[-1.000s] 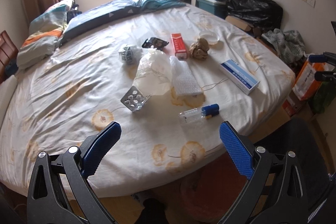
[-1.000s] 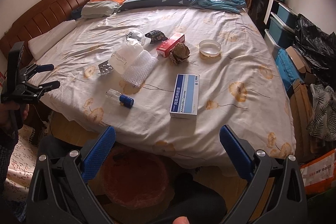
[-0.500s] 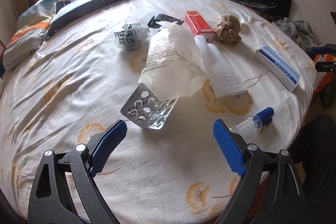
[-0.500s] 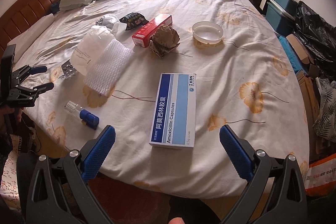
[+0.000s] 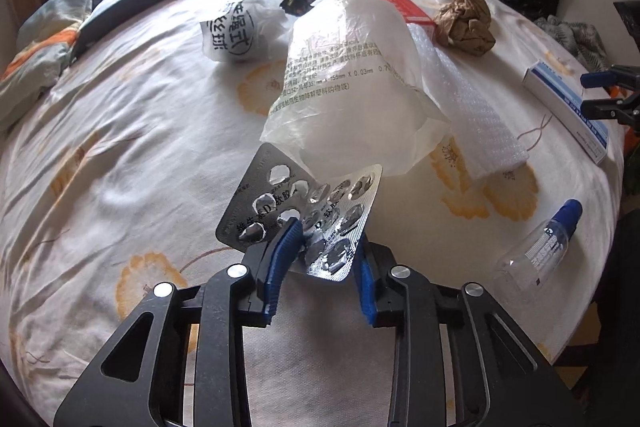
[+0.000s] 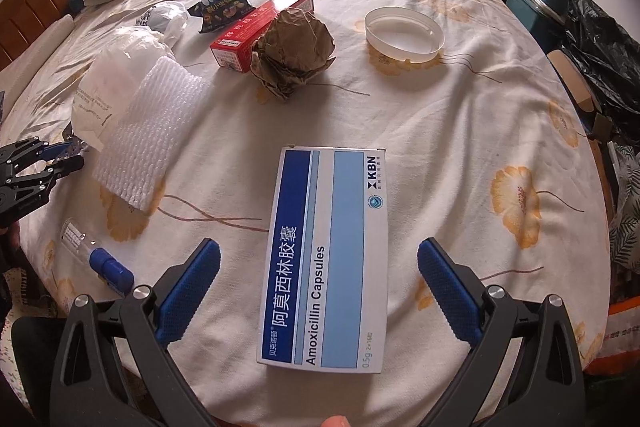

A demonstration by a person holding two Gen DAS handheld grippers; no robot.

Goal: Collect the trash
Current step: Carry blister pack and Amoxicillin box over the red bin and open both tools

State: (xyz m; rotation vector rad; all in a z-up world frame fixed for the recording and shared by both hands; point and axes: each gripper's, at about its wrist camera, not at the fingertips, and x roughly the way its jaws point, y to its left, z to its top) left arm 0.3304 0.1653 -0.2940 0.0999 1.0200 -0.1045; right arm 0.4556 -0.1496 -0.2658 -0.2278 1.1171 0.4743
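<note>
My left gripper (image 5: 325,255) is shut on empty silver blister packs (image 5: 304,203) at the near side of the bed. Just beyond lie a clear plastic bag (image 5: 352,83), a white foam sleeve (image 5: 472,115) and a small bottle with a blue cap (image 5: 540,247). My right gripper (image 6: 318,279) is open, its fingers either side of the near end of a blue and white Amoxicillin box (image 6: 328,255) that lies flat on the sheet. The left gripper also shows at the left edge of the right wrist view (image 6: 60,159).
Further back on the bed lie crumpled brown paper (image 6: 294,51), a red box (image 6: 256,31), a dark snack wrapper (image 6: 220,9), a crumpled white bag (image 5: 236,31) and a round white lid (image 6: 404,35). Pillows and a blanket lie at the head. Black bags and boxes stand beside the bed.
My left gripper moved forward and shut on the blister packs. My right gripper moved forward and down, so its open fingers now flank the Amoxicillin box.
</note>
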